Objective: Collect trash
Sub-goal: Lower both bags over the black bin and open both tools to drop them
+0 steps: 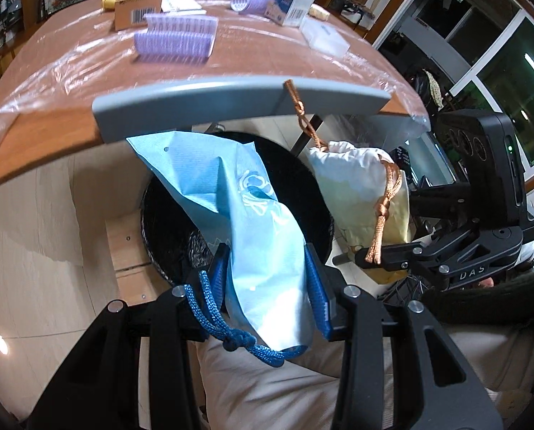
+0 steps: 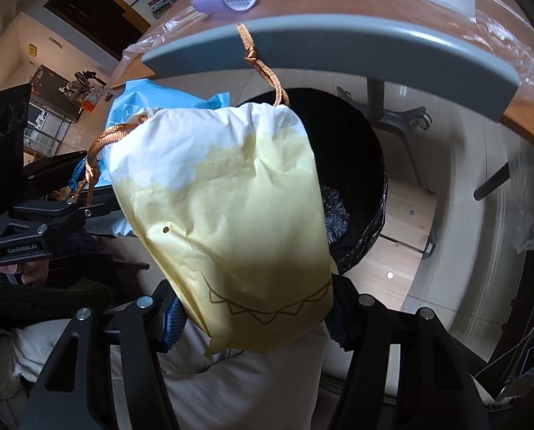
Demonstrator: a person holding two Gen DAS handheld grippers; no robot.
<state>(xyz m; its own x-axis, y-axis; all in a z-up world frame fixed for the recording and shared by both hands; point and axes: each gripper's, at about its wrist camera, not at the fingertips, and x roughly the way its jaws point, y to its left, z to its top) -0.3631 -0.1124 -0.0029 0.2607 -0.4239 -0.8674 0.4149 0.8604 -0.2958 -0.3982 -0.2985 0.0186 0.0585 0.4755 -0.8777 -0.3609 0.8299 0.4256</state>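
Observation:
My left gripper [image 1: 267,261] is shut on a light blue paper bag [image 1: 252,222], whose blue rope handle hangs by the left finger. The bag sits over the black-lined trash bin [image 1: 166,222]. To its right, my right gripper [image 1: 371,256] is shut on a yellow and white paper bag [image 1: 360,186] with orange cord handles. In the right wrist view that yellow bag [image 2: 238,208] fills the middle between the pads of my right gripper [image 2: 256,308], partly hiding the bin [image 2: 356,150]. The blue bag [image 2: 152,96] and my left gripper [image 2: 76,179] show at the left.
A grey curved bar [image 1: 238,93] crosses above the bin, and one orange cord reaches up to it. Behind lies a plastic-covered wooden table [image 1: 69,71] with purple rollers [image 1: 175,39], a cardboard box [image 1: 137,7] and a carton [image 1: 292,3]. A chair base [image 2: 392,114] stands beyond the bin. A person's lap [image 1: 267,387] lies below.

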